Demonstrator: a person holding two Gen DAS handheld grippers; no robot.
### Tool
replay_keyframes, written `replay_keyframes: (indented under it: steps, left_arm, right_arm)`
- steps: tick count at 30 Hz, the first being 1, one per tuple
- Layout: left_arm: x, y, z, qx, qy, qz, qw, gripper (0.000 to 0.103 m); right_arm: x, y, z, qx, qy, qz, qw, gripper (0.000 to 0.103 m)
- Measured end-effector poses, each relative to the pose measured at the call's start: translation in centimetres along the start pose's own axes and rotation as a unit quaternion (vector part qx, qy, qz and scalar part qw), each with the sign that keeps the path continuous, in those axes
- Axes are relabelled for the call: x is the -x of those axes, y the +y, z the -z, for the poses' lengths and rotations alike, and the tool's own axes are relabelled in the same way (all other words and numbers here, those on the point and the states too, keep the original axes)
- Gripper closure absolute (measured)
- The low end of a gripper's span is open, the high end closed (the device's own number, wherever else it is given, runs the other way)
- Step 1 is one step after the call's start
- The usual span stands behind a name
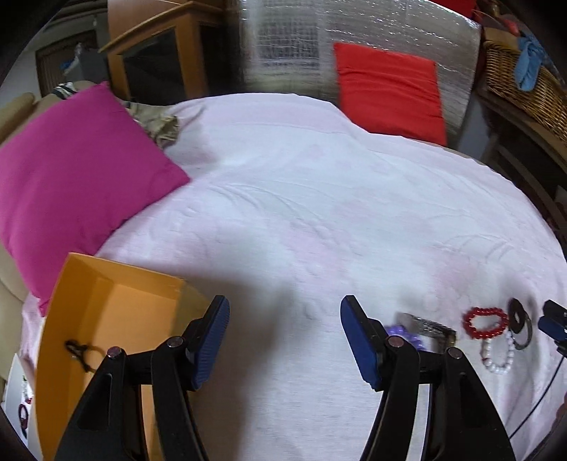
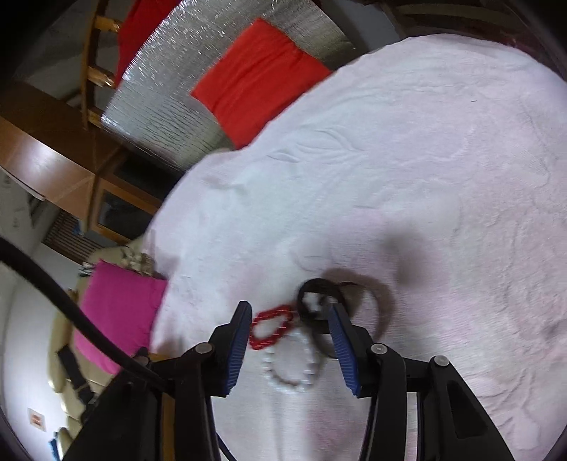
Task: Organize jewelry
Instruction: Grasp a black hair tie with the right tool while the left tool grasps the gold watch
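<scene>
Fingers of the left gripper (image 1: 284,340) stand wide apart with nothing between their blue pads (image 1: 209,345); we see them poised above the pale pink bedspread (image 1: 301,198), our landmark surface. Fingers of the right gripper (image 2: 288,349) are likewise spread wide, and between them, lying on the bedspread (image 2: 425,177), we see a red bead bracelet (image 2: 271,326), a white pearl bracelet (image 2: 292,368) just beside it, and a black ring bangle (image 2: 315,305) touching a thinner dark hoop (image 2: 381,312); neither pad grips any of them.

In the left wrist view the same cluster sits near the bedspread's right edge: red bead bracelet (image 1: 484,323), white pearl bracelet (image 1: 499,356), black ring bangle (image 1: 518,312). Beside them lie a purple bead piece (image 1: 407,335), partly hidden by the finger, and a blurred dark rectangular item (image 1: 428,326) that we cannot identify. At the bedspread's near left corner rests an open orange box (image 1: 117,301) holding a dark corded piece (image 1: 79,353).

On the bedspread's left side leans a magenta cushion (image 1: 71,177); at its far end stands a red cushion (image 1: 388,92) against a silvery quilted panel (image 1: 354,28). Beyond the bedspread we note a wooden cabinet (image 1: 156,53) and, to the right, a wicker basket (image 1: 521,81) with blue cloth (image 1: 529,60).
</scene>
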State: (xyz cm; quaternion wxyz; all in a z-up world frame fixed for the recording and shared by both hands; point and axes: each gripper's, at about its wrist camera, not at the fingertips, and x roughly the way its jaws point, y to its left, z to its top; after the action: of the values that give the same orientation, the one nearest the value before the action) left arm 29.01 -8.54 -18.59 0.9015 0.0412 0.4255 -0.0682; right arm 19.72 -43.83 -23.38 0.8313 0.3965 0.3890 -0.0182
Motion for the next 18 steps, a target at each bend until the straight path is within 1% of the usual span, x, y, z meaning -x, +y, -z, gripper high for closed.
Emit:
replay_keyframes:
  steps: [1, 3, 5, 7, 8, 10, 12, 14, 15, 17, 18]
  left_arm:
    - [-0.2, -0.4, 0.1, -0.001, 0.004, 0.004, 1.0000, 0.037]
    - [-0.5, -0.9, 0.3, -0.002, 0.013, 0.013, 0.9998, 0.037]
    - [-0.9, -1.1, 0.4, -0.002, 0.019, 0.020, 0.9996, 0.037]
    - [-1.0, -1.4, 0.6, -0.001, 0.024, 0.027, 0.9993, 0.037]
    - [-1.2, -1.4, 0.6, -0.001, 0.027, 0.028, 0.9992, 0.037]
    - [-1.5, -1.5, 0.7, -0.002, 0.033, 0.031, 0.9990, 0.037]
    - [-1.8, -1.5, 0.8, -0.001, 0.038, 0.036, 0.9986, 0.037]
    - [-2.1, -1.6, 0.9, 0.001, 0.044, 0.045, 0.9980, 0.037]
    - [-2.3, -1.9, 1.0, 0.002, 0.047, 0.052, 0.9975, 0.037]
    - [-2.6, -2.2, 1.1, 0.001, 0.054, 0.065, 0.9964, 0.037]
    - [-2.7, -2.6, 1.1, 0.001, 0.059, 0.075, 0.9954, 0.037]
  right_arm:
    - [0.0, -0.3, -0.1, -0.003, 0.000, 0.004, 1.000, 0.056]
    - [-0.2, -0.8, -0.3, -0.011, 0.005, -0.004, 1.000, 0.058]
    - [-0.5, -0.9, -0.3, -0.014, 0.009, -0.003, 1.000, 0.058]
    - [-1.1, -0.8, -0.4, -0.012, 0.011, 0.005, 1.000, 0.059]
    - [-1.4, -0.8, -0.4, -0.010, 0.014, 0.010, 1.000, 0.063]
    - [-2.0, -0.9, -0.5, -0.007, 0.016, 0.030, 0.999, 0.063]
    - [-2.6, -1.1, -0.6, -0.010, 0.019, 0.041, 0.999, 0.063]
    - [-3.1, -1.3, -0.6, -0.012, 0.021, 0.044, 0.999, 0.068]
    - [-3.3, -1.3, -0.6, -0.009, 0.019, 0.048, 0.999, 0.069]
    - [-3.7, -1.0, -0.5, 0.000, 0.021, 0.052, 0.998, 0.074]
    - [-4.0, -0.9, -0.5, 0.004, 0.021, 0.057, 0.998, 0.074]
